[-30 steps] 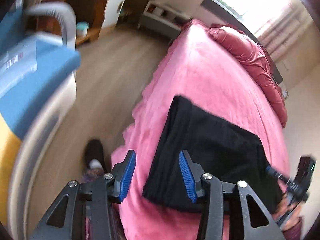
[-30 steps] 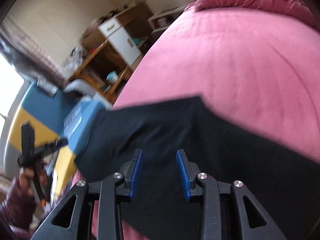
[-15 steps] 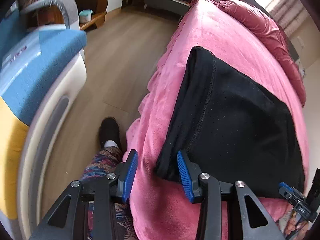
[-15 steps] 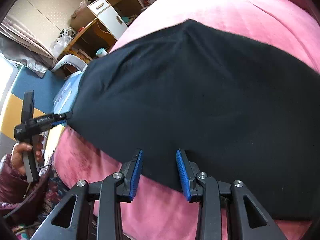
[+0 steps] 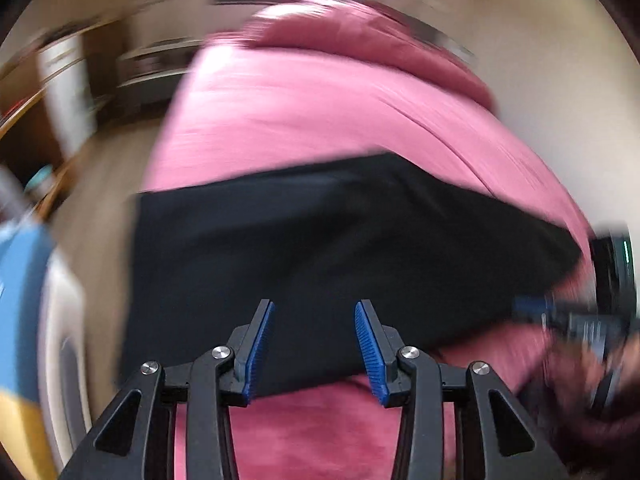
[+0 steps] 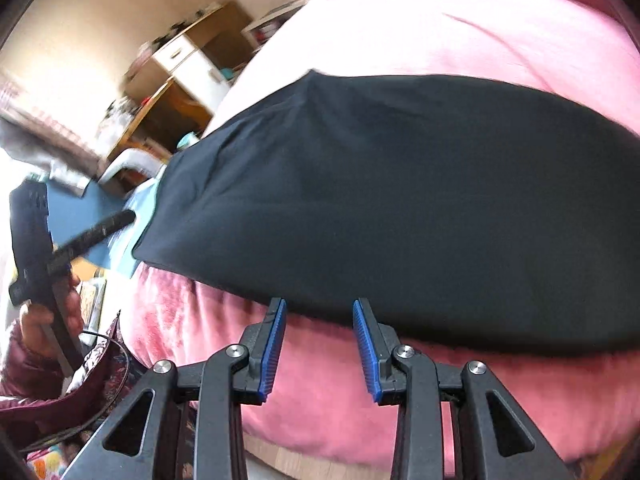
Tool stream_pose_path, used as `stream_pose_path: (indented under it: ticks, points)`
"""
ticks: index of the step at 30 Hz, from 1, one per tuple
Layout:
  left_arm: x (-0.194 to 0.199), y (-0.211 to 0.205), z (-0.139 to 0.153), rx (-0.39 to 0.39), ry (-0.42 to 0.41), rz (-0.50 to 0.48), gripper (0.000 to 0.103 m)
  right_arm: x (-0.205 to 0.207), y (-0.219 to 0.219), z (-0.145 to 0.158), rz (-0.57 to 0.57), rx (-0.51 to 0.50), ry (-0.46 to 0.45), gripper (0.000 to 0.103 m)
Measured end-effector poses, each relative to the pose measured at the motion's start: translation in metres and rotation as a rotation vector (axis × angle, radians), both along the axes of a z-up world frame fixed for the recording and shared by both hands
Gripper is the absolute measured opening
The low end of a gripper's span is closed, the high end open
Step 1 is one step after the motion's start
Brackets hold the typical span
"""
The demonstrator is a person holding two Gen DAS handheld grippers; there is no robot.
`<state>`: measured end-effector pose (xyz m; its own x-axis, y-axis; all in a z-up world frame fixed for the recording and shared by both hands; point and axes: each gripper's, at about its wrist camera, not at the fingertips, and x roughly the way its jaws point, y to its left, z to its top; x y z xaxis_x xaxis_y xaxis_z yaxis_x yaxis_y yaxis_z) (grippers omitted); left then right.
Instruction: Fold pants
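Note:
The black pants (image 5: 340,248) lie folded into a wide rectangle on the pink bed (image 5: 320,120). My left gripper (image 5: 314,306) hovers over their near edge, open, with nothing between its blue pads. This view is motion-blurred. My right gripper (image 6: 320,304) hangs open just short of the near edge of the pants (image 6: 400,200), over the pink blanket. The left gripper (image 6: 120,220) also shows at the pants' left end, held in a hand (image 6: 44,316). The right gripper (image 5: 532,308) appears blurred at the pants' right end.
A darker pink quilt (image 5: 360,36) is bunched at the head of the bed. A blue and yellow seat (image 5: 20,280) stands left of the bed across a strip of wooden floor (image 5: 104,168). A wooden desk with a white cabinet (image 6: 188,64) stands behind.
My left gripper has swung from the pants' left end round to face across them. My right gripper has drawn back from above the pants to the blanket at their near edge.

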<state>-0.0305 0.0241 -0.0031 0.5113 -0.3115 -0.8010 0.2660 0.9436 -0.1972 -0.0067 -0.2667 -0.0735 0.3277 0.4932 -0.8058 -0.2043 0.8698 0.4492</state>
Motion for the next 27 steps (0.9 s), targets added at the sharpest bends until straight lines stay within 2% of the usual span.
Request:
stream_pose_path:
  ticks: [3,5,10,14,16,19,20,23,27]
  points:
    - [-0.006,-0.044,-0.013,0.030,0.021,-0.183,0.043,-0.010,-0.044,-0.006,-0.135,0.142,0.076,0.037]
    - [-0.005,-0.060,-0.021,0.059,0.033,-0.231,0.043,-0.018,-0.074,-0.014,-0.259,0.202,0.106,0.039]
    - [0.008,-0.075,-0.033,0.036,0.069,-0.261,0.043,-0.029,-0.125,-0.030,-0.497,0.322,0.136,0.039]
    - [0.021,-0.069,-0.047,-0.005,0.118,-0.234,0.043,-0.036,-0.152,-0.040,-0.624,0.396,0.145,0.039]
    - [0.021,-0.068,-0.050,-0.022,0.123,-0.225,0.043,-0.036,-0.161,-0.043,-0.659,0.407,0.152,0.039]
    - [0.020,-0.064,-0.051,-0.040,0.129,-0.214,0.043,-0.034,-0.172,-0.045,-0.688,0.409,0.127,0.025]
    - [0.020,-0.063,-0.052,-0.045,0.130,-0.212,0.043,-0.032,-0.174,-0.045,-0.689,0.413,0.125,0.024]
    - [0.021,-0.062,-0.052,-0.057,0.135,-0.210,0.043,-0.033,-0.180,-0.046,-0.698,0.390,0.120,0.006]
    - [0.020,-0.060,-0.050,-0.058,0.140,-0.205,0.043,-0.042,-0.178,-0.026,-0.637,0.334,0.072,0.006]
